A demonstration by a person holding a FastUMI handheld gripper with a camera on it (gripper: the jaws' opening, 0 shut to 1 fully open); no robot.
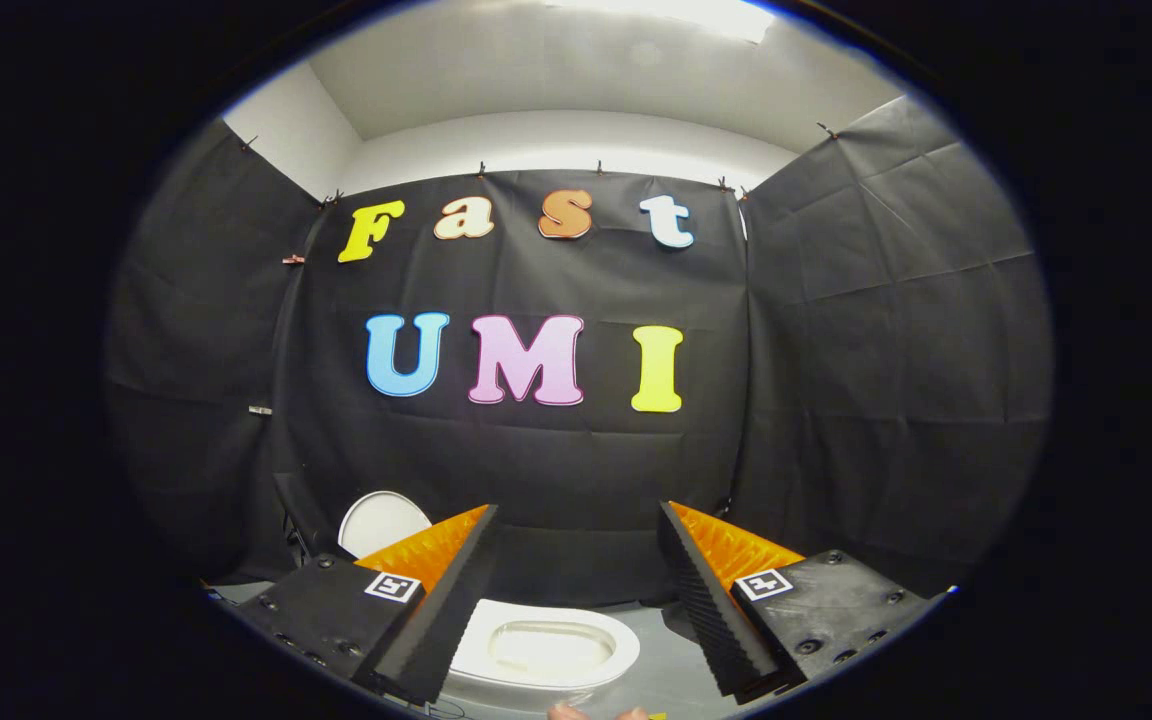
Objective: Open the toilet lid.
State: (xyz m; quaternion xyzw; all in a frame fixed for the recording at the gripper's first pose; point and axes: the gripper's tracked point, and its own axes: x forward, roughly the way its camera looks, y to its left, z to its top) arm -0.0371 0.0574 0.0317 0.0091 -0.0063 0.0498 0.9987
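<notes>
The left finger (436, 610) of the gripper (576, 600) covers the near left side of the toilet seat (546, 650), and the right finger (716, 610) stands just clear of the seat's right end. The fingers stand wide apart, gripping nothing. The raised lid (381, 520) shows as a pale rounded shape beyond the left finger; its lower part sits behind that finger, so its hinge cannot be made out. The bowl under the seat is hidden. At the bottom, a sliver of a person's hand (568, 712) is cut off by the edge.
</notes>
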